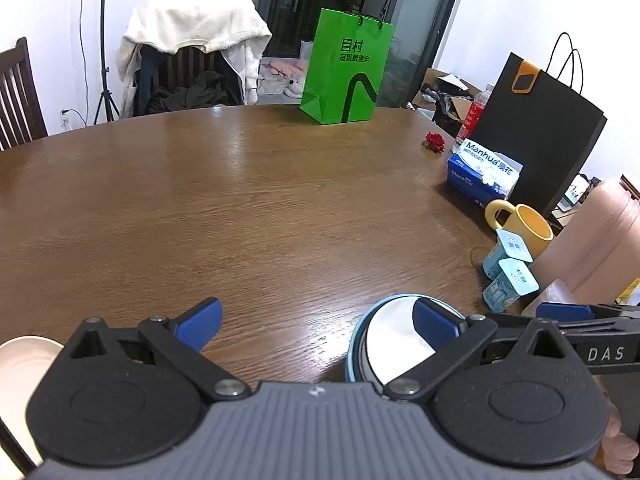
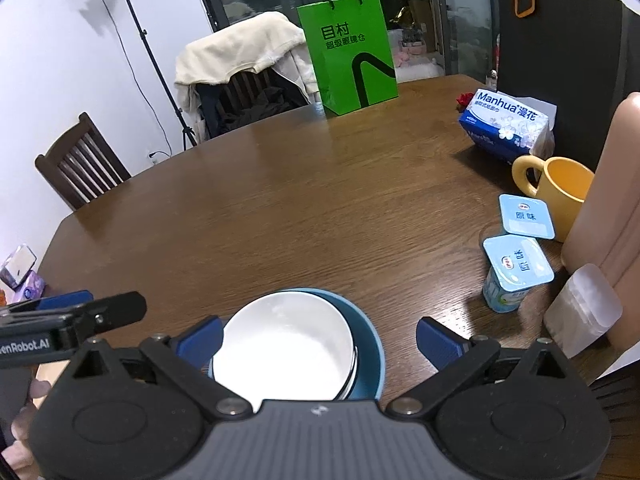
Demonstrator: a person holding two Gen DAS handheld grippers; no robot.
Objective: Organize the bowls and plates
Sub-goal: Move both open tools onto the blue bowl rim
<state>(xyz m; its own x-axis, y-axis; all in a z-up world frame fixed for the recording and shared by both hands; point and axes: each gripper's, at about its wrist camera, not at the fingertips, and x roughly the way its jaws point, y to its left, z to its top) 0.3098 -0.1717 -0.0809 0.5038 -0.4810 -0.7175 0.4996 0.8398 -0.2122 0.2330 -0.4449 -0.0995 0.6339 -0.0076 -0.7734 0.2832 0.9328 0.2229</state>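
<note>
Table (image 2: 280, 208) brown, wood grain pattern. White bowl (image 2: 284, 352) sits in a blue bowl (image 2: 370, 356); in the left view the blue bowl has a light blue rim. Cream plate (image 1: 20, 364) at the left edge. Both grippers black and grey with blue ribbed pads: right gripper (image 2: 320, 340), left gripper (image 1: 318, 320). Shopping bag (image 2: 350, 52) bright green with dark lettering and a black curved stripe. Second bag (image 1: 536, 136) black with an orange tab. Tissue pack (image 2: 506, 122) blue and white, flower print. Mug (image 2: 560, 192) yellow. Two yogurt cups (image 2: 516, 268) pale blue with white. Red flower (image 1: 435, 142). Pink jug (image 2: 612, 220). Chairs (image 2: 80, 164) dark brown; a cream jacket (image 1: 192, 32) hangs over one.
</note>
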